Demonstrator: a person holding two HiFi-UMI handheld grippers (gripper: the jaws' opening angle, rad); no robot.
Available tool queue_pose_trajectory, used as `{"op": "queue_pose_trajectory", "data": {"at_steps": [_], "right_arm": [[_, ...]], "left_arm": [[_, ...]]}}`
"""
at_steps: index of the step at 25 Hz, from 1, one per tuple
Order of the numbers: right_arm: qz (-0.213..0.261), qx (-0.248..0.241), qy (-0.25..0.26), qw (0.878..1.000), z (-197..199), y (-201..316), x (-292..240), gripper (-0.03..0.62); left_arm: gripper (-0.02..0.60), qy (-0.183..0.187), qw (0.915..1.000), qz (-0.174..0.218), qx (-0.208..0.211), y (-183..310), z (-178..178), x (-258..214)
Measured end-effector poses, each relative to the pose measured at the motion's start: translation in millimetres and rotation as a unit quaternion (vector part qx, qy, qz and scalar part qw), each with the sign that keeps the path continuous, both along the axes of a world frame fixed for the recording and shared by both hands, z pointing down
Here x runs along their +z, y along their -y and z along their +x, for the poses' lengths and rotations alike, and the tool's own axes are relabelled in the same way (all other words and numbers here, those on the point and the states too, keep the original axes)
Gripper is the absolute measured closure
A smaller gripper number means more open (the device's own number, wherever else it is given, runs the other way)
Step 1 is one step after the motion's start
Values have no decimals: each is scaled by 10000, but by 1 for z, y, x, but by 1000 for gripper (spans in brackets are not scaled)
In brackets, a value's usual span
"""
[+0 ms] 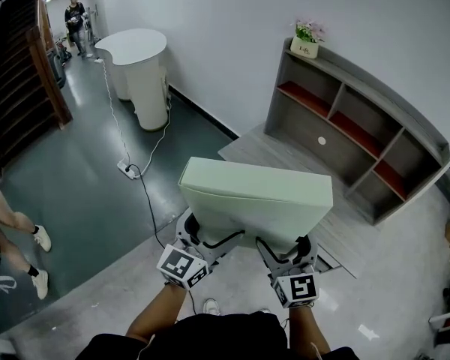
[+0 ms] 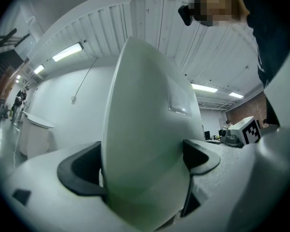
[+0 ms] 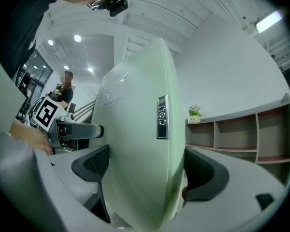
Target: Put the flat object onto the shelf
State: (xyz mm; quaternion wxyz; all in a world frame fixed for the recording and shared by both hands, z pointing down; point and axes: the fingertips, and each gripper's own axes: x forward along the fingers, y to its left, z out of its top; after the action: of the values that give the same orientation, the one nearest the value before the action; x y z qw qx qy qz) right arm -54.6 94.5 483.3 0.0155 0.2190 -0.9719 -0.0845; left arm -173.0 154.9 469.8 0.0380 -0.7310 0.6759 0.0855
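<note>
The left gripper (image 2: pixel 144 170) is clamping the near left edge of the flat object (image 1: pixel 255 197), a pale green box, with both black pads pressing on its faces; the right gripper (image 3: pixel 146 170) is clamping the near right edge likewise; the box is hanging in the air above the floor (image 1: pixel 97 171), well apart from the shelf (image 1: pixel 300 126), which is standing against the wall ahead and to the right; a potted plant (image 1: pixel 307 40) is sitting on its top.

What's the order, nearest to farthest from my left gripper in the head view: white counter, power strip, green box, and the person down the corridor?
1. Pale green box, clamped in the left gripper itself.
2. Power strip, on the floor ahead and to the left.
3. White counter, farther back by the wall.
4. Person, at the corridor's far end, top left.
</note>
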Motion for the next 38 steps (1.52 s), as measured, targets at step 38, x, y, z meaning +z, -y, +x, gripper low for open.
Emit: {"op": "queue_pose_trajectory", "data": {"at_steps": [38], "right_arm": [[151, 338, 345, 9987, 17, 247, -10, 132]], "left_arm": [[65, 260, 9985, -172, 450, 255, 15, -11]]}}
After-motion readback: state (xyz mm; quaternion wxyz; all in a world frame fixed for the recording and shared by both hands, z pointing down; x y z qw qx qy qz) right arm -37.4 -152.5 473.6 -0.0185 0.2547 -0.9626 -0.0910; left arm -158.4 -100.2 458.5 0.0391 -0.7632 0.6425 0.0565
